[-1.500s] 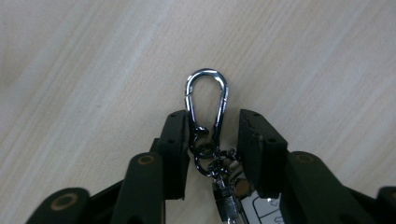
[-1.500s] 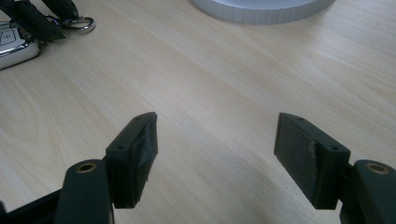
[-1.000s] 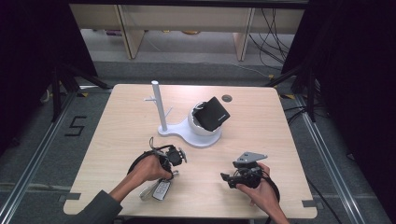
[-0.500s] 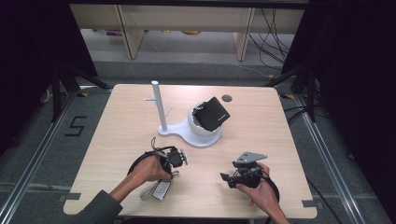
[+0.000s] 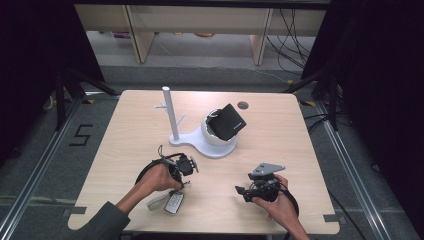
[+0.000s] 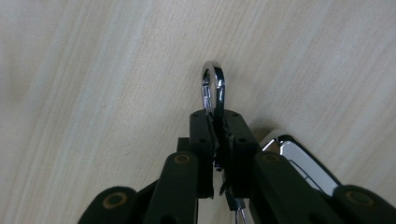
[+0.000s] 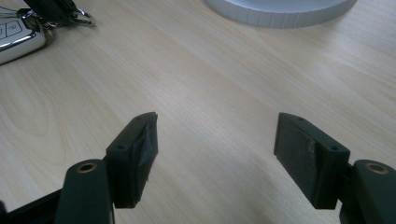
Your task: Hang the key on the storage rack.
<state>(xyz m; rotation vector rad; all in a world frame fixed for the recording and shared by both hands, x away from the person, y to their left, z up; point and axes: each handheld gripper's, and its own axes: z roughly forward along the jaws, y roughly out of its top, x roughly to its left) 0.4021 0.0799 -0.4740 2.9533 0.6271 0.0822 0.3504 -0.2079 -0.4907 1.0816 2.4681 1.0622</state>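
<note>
In the left gripper view, my left gripper is shut on a shiny metal clip ring whose loop sticks out past the jaw tips, low over the wooden table. A chrome-edged car key fob lies just beside the jaws. In the high view the left gripper sits at the front left of the table, with the key fob and its strap right below it. My right gripper rests at the front right, pointing left. Its jaws stand wide open with bare wood between them.
A white stand with a thin upright post and a tilted black box on its round base stands mid-table, behind both grippers. Its base rim shows ahead of the right gripper. A small round hole lies at the back.
</note>
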